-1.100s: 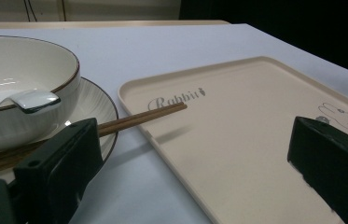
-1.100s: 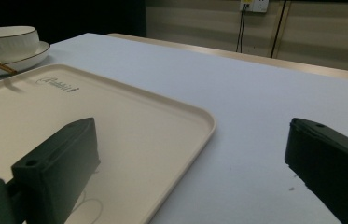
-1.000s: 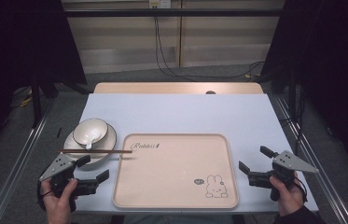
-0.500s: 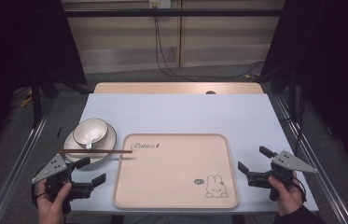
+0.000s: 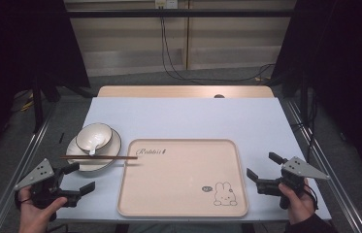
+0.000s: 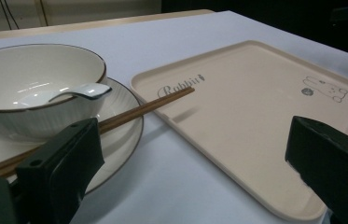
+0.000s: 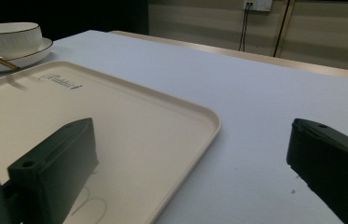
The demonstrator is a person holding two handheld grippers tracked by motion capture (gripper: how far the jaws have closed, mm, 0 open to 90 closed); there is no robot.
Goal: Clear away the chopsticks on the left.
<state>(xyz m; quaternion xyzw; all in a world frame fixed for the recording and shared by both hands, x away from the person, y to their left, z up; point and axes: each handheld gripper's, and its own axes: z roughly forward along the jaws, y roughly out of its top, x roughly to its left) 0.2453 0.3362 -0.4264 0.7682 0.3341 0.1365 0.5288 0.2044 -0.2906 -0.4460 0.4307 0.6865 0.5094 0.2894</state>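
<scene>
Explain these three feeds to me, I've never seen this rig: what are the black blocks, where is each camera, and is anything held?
No robot: a person holds a two-jaw tool in each hand. The high view looks down on the pale blue table. The left gripper and right gripper each carry a camera; the black blocks are their jaws, open and empty. On the table lie a beige rabbit-print tray, and a white bowl holding a white spoon on a white plate, with brown chopsticks resting across plate and tray rim.

A bowl (image 5: 93,136) sits on a plate (image 5: 110,154) left of the tray (image 5: 183,204), chopsticks (image 5: 98,157) bridging both.
</scene>
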